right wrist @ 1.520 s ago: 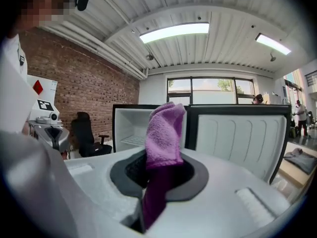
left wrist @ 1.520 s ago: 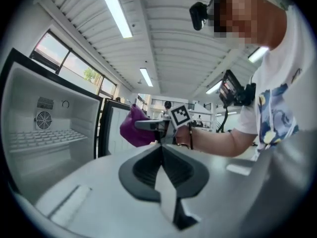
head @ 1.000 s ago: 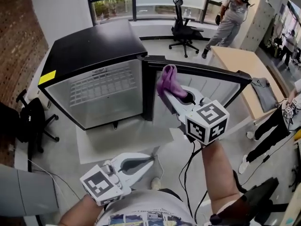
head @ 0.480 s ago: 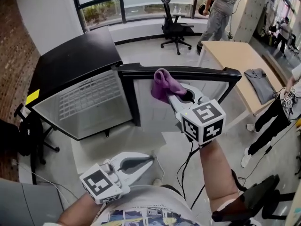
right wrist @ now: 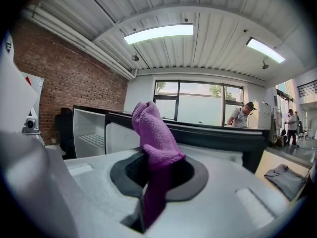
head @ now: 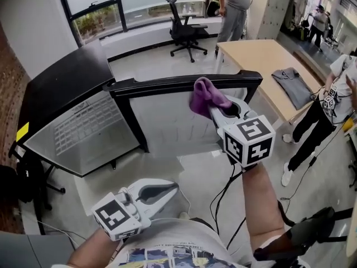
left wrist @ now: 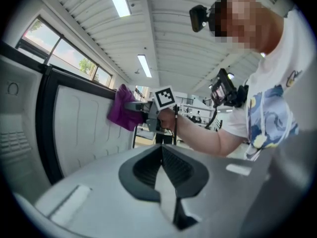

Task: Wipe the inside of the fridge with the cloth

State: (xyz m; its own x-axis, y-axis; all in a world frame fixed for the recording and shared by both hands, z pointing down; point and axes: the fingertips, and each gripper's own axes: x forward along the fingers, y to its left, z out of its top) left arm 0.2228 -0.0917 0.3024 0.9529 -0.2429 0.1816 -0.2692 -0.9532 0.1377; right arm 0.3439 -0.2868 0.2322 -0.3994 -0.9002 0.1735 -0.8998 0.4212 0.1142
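Note:
A small black fridge [head: 61,88] stands open at the left, showing its white inside with a wire shelf [head: 83,121]. Its door [head: 184,116] swings out toward me, inner white panel facing me. My right gripper [head: 215,109] is shut on a purple cloth [head: 205,95], held up in front of the door's top edge; the cloth [right wrist: 152,133] bunches above the jaws in the right gripper view. My left gripper [head: 170,187] hangs low near my body, shut and empty. From the left gripper view the cloth [left wrist: 121,114] shows beside the door panel [left wrist: 79,128].
A wooden table [head: 268,66] with a grey garment [head: 293,85] stands right of the door. An office chair [head: 181,29] and a person [head: 234,7] are at the back near the windows. Another person [head: 321,116] stands at the right edge. Cables trail on the floor.
My view has swung right, so the fridge sits further left. The right gripper with the cloth stays in front of the door's top edge. The left gripper has barely moved.

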